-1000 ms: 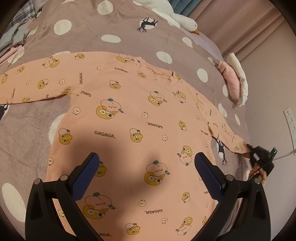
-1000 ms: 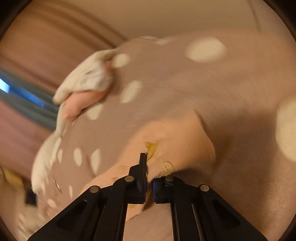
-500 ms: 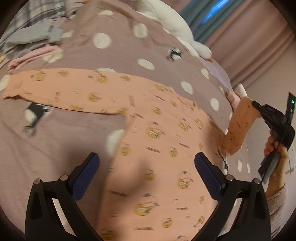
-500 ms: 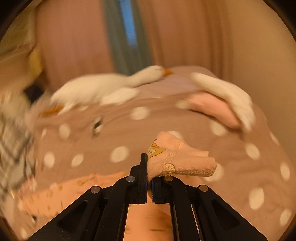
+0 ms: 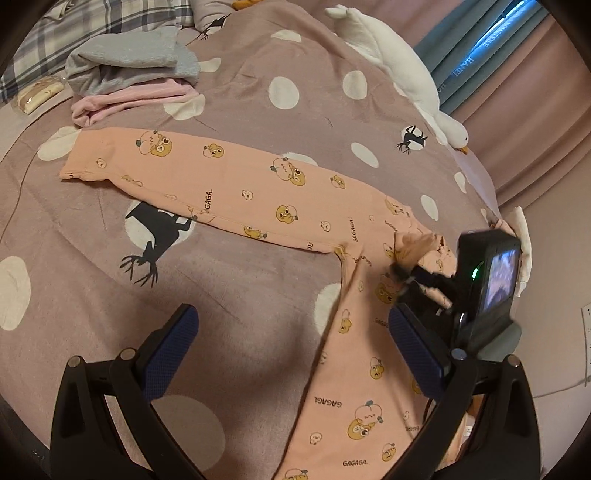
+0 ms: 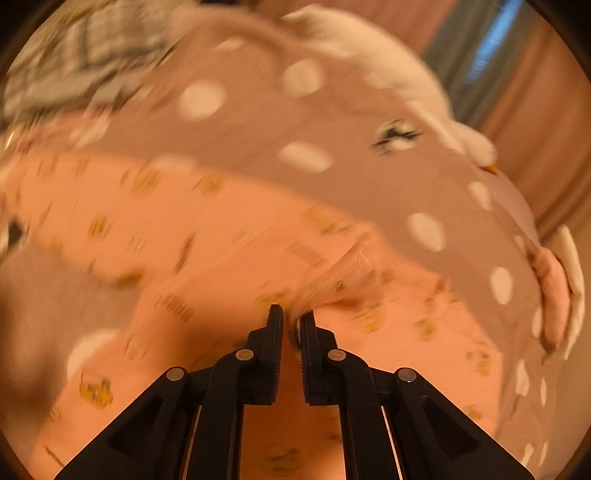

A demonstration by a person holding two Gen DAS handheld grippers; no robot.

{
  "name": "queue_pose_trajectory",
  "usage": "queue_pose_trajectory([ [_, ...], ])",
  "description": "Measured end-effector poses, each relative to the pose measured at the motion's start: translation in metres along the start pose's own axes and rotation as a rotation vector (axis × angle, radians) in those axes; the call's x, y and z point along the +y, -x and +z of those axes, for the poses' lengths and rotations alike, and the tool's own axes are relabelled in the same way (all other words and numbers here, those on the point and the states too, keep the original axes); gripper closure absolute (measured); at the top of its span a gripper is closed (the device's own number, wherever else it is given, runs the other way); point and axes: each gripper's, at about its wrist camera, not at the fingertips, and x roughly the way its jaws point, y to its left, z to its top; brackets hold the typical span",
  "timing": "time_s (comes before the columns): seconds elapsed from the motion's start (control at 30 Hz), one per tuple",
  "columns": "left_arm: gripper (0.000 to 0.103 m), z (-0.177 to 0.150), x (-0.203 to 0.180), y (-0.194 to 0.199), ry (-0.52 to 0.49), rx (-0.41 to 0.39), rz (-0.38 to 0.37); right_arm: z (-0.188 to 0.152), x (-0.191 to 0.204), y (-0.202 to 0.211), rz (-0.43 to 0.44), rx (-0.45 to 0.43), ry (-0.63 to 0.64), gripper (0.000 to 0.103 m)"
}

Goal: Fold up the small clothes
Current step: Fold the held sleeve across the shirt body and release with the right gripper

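A peach long-sleeved shirt (image 5: 258,195) printed with cartoon faces lies flat on the mauve spotted bed cover (image 5: 110,258), its left sleeve stretched out to the left. My left gripper (image 5: 291,317) hangs open above the cover and the shirt's side seam, with nothing between its blue pads. My right gripper (image 5: 397,269) has the other sleeve's cuff (image 5: 417,243) at its tips, folded over onto the shirt's chest. In the blurred right wrist view the right gripper (image 6: 291,314) has its jaws opening, a narrow gap between them, and the cuff (image 6: 343,273) lies just beyond the tips.
Folded grey clothes (image 5: 129,62) on a pink garment (image 5: 122,101) sit at the back left by a plaid pillow (image 5: 74,22). A white goose plush (image 5: 399,66) lies along the far edge before curtains (image 5: 535,92). A pink and white item (image 5: 522,236) marks the bed's right edge.
My right gripper carried the sleeve cuff from the bed's right edge across onto the shirt's chest, and its jaws have parted. My left gripper swung left toward the outstretched sleeve.
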Motion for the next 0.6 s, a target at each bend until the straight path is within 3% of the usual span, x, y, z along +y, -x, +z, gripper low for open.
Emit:
queue_pose_trajectory([
  [0.03,0.000,0.001,-0.002,-0.002,-0.004,0.005,-0.004,-0.003,0.004,0.001,0.020,0.010,0.016,0.072],
  [0.13,0.000,0.007,-0.014,-0.009,-0.030,0.004,-0.017,-0.015,0.000,0.015,0.134,-0.018,-0.006,0.051],
  [0.23,0.000,0.017,-0.030,-0.019,-0.056,0.008,-0.055,-0.028,-0.020,0.037,0.235,-0.068,-0.062,0.050],
  [0.37,0.001,0.032,-0.058,-0.039,-0.076,0.036,-0.147,-0.057,-0.071,0.057,0.348,-0.110,-0.237,0.050],
  [0.53,0.005,0.046,-0.111,-0.071,-0.124,0.094,-0.301,-0.088,-0.135,0.048,0.289,-0.099,-0.479,0.051],
  [0.6,0.013,0.048,-0.127,-0.086,-0.136,0.125,-0.355,-0.097,-0.156,0.039,0.308,-0.095,-0.584,0.051],
])
